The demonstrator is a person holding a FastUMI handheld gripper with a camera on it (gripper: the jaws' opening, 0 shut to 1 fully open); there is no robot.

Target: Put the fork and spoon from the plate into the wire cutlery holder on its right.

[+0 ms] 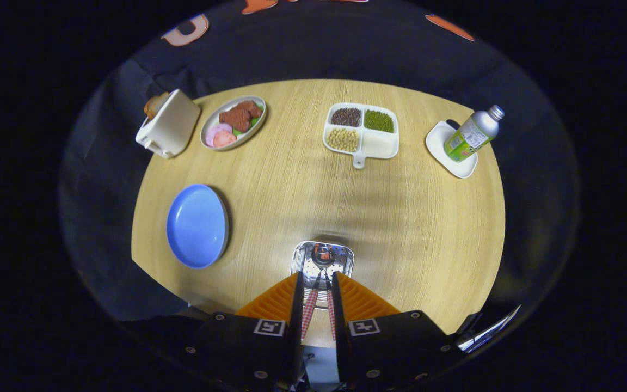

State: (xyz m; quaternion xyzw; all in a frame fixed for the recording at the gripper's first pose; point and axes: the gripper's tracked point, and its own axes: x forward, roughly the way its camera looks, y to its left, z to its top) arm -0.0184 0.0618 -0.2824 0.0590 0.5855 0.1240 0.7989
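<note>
Tabletop bears the holder; fingers stand apart around two checked handles, bowls pointing down inside.

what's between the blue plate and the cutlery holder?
Bare wooden table, per the gripper view. The blue plate is empty; the cutlery holder sits just ahead of the hand-held gripper, red-checked handles between its fingers.
</note>
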